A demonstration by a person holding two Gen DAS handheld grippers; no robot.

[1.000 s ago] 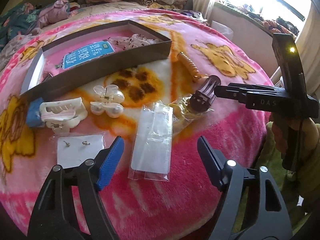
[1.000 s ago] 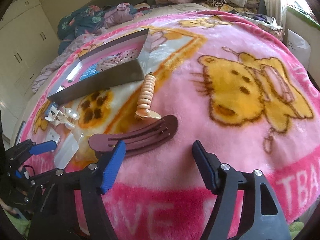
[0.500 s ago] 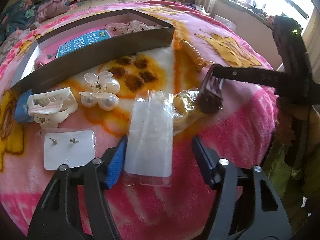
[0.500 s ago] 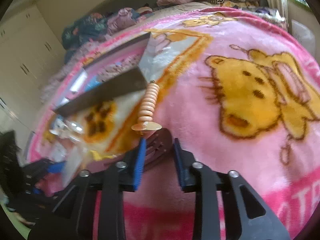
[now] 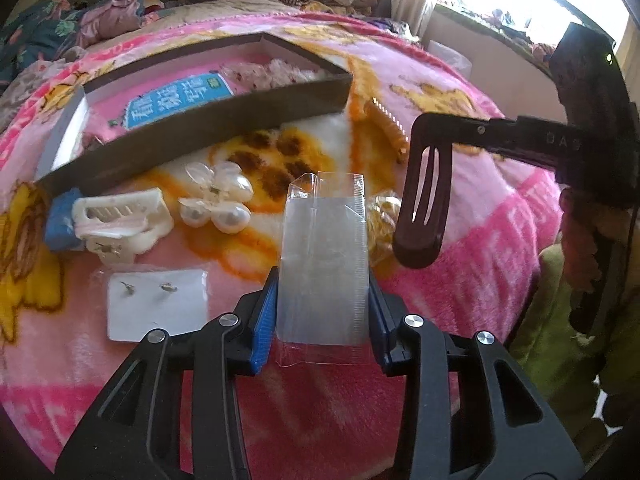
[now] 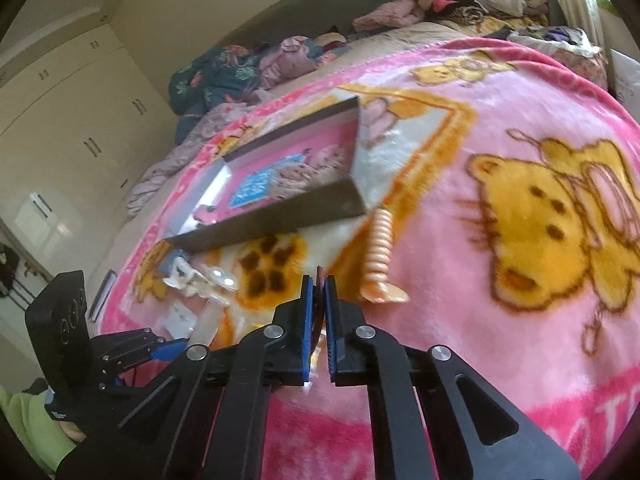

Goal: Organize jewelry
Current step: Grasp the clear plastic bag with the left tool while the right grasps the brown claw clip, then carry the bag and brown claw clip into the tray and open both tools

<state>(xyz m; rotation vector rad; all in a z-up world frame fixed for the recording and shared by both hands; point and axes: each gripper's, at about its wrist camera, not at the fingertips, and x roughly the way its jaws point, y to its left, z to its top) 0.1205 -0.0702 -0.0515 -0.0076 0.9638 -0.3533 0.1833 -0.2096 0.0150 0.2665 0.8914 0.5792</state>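
Note:
My left gripper (image 5: 322,316) is shut on a clear plastic bag (image 5: 324,256) and holds it just above the pink blanket. My right gripper (image 6: 318,320) is shut on a dark brown hair clip (image 5: 422,200), which hangs lifted above the blanket in the left wrist view; in the right wrist view only its thin edge (image 6: 319,280) shows between the pads. The open dark box (image 5: 224,116) with a pink lining lies at the back and also shows in the right wrist view (image 6: 280,216).
On the blanket lie a white claw clip (image 5: 120,220), a pearl clip (image 5: 218,196), an earring card (image 5: 156,304), an orange ridged clip (image 5: 390,126) and a gold item in plastic (image 5: 382,216). Clothes are piled at the bed's far end.
My left gripper closed on the clear bag and raised it. My right gripper closed on the brown hair clip and lifted it off the blanket.

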